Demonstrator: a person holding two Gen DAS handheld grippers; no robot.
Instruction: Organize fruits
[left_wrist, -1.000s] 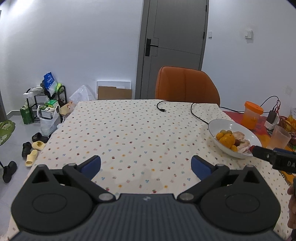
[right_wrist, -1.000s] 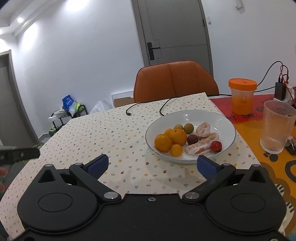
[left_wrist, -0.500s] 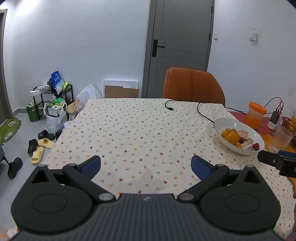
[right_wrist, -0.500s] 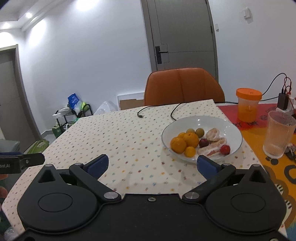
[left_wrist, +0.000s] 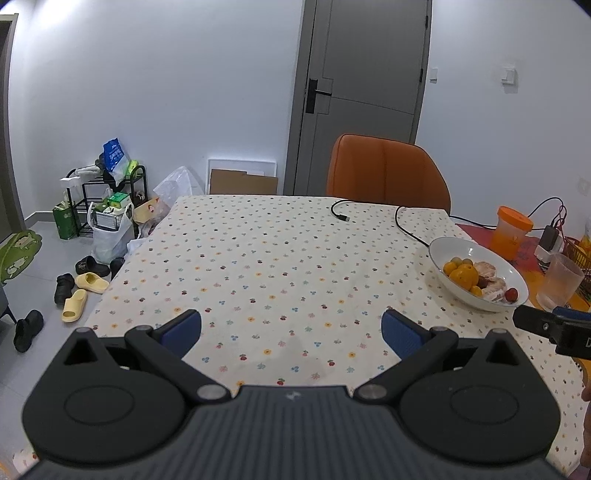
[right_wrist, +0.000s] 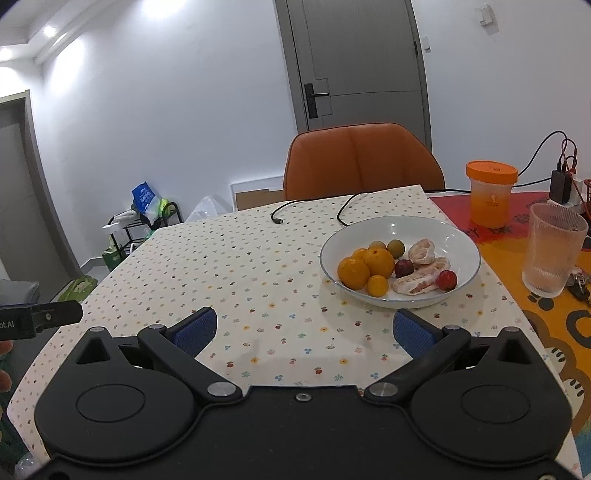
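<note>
Left wrist view, left to right. Lower left to lower centre: left gripper (left_wrist: 291, 328), blue pads spread wide, nothing between them, hanging over the dotted tablecloth (left_wrist: 258, 266). Upper centre right: orange chair (left_wrist: 388, 177) at the table's far edge, a black cable (left_wrist: 406, 225) trailing across the cloth before it. Right of centre: white bowl (left_wrist: 443, 247) holding the fruit. Far right edge: tip of the other tool, black, near the bowl's near rim.

Right wrist view, left to right. Lower centre: right gripper (right_wrist: 304, 330), pads likewise set wide apart and empty, above the cloth's near edge. Centre right: bowl contents, namely oranges (right_wrist: 369, 266) clustered at left, two green fruits (right_wrist: 395, 247) behind them, peeled citrus segments (right_wrist: 424, 273) at right, a red fruit (right_wrist: 447, 280) at the near right. Far right: ribbed glass (right_wrist: 554, 251) and an orange-lidded jar (right_wrist: 490, 199) on a red and orange mat.
</note>
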